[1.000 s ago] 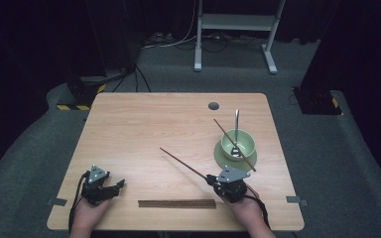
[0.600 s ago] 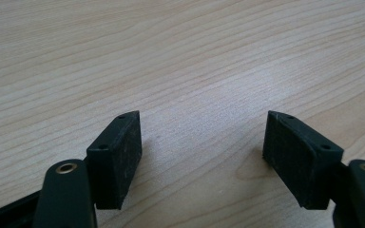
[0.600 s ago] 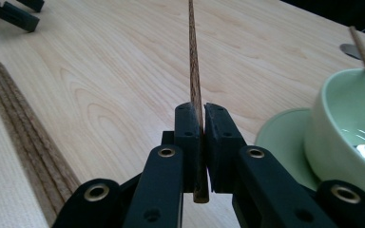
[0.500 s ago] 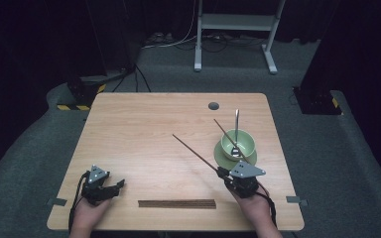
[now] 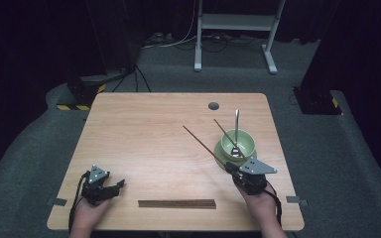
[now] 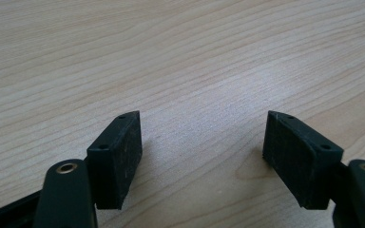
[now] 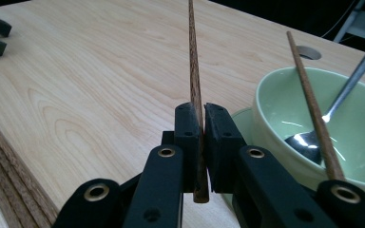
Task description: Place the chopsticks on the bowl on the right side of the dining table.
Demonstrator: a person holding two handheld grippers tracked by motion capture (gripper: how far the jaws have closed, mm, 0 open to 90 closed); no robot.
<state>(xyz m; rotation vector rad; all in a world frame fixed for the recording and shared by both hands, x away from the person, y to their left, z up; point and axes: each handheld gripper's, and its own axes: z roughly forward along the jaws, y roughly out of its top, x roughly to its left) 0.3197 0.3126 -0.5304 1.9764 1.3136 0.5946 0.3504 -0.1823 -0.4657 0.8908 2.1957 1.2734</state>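
Observation:
My right gripper (image 5: 232,171) (image 7: 203,124) is shut on a dark wooden chopstick (image 5: 202,144) (image 7: 194,76), which points up and away to the left over the table. Just right of it stands a green bowl (image 5: 238,144) (image 7: 309,128) on a green saucer (image 5: 222,157). In the bowl lean a second chopstick (image 5: 224,132) (image 7: 313,109) and a metal spoon (image 5: 236,130) (image 7: 347,95). My left gripper (image 5: 114,187) (image 6: 202,142) rests open near the table's front left corner, with bare wood between its pads.
A row of several dark chopsticks (image 5: 177,203) (image 7: 4,175) lies along the front edge of the wooden table (image 5: 144,134). A round cable hole (image 5: 213,105) sits near the far edge. Beyond the table are a dark floor and a white metal stand (image 5: 235,22).
My right gripper has moved right towards the bowl with the chopstick, whose tip has swung right. The left gripper has stayed still.

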